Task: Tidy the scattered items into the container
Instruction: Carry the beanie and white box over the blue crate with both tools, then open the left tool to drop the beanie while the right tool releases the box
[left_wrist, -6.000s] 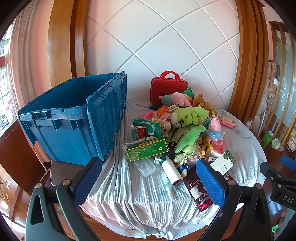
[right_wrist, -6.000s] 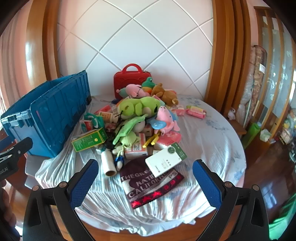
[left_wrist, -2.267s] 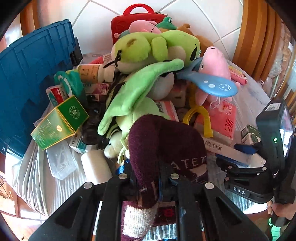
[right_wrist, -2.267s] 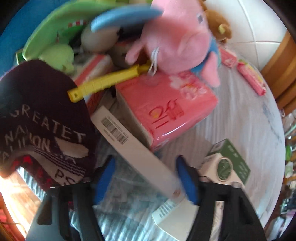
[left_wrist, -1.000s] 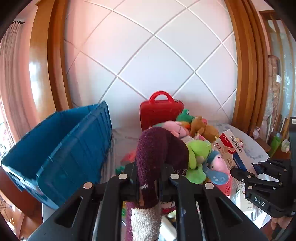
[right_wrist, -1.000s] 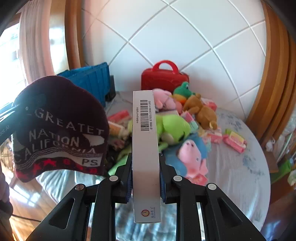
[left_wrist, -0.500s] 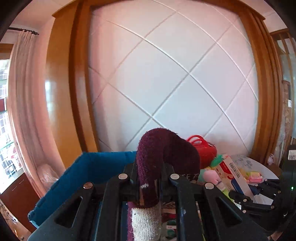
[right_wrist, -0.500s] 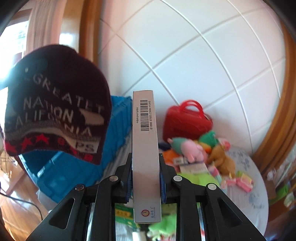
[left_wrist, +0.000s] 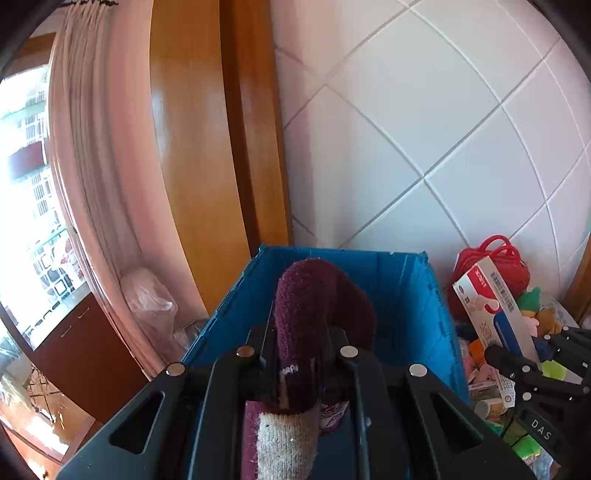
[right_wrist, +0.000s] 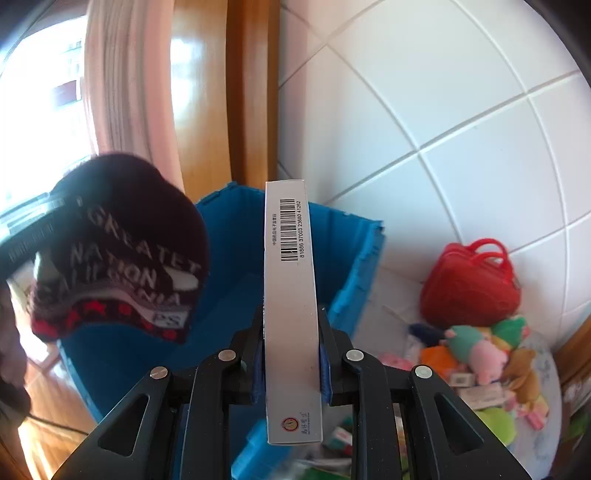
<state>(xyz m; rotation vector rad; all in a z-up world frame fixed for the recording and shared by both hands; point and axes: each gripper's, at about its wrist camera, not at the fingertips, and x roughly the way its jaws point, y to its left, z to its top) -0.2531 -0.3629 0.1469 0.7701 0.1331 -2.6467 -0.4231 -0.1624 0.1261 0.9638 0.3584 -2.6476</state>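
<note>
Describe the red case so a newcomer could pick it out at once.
Start at the white tiled wall behind the table, then look just right of the big blue crate. The red case stands against that wall at the back of the toy pile. It is the only hard, glossy red thing with a looped carry handle; its neighbours are soft plush animals.

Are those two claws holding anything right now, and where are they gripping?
Left gripper pinches the knitted hat by its folded edge; right gripper clamps the white box across its lower flat sides.
</note>
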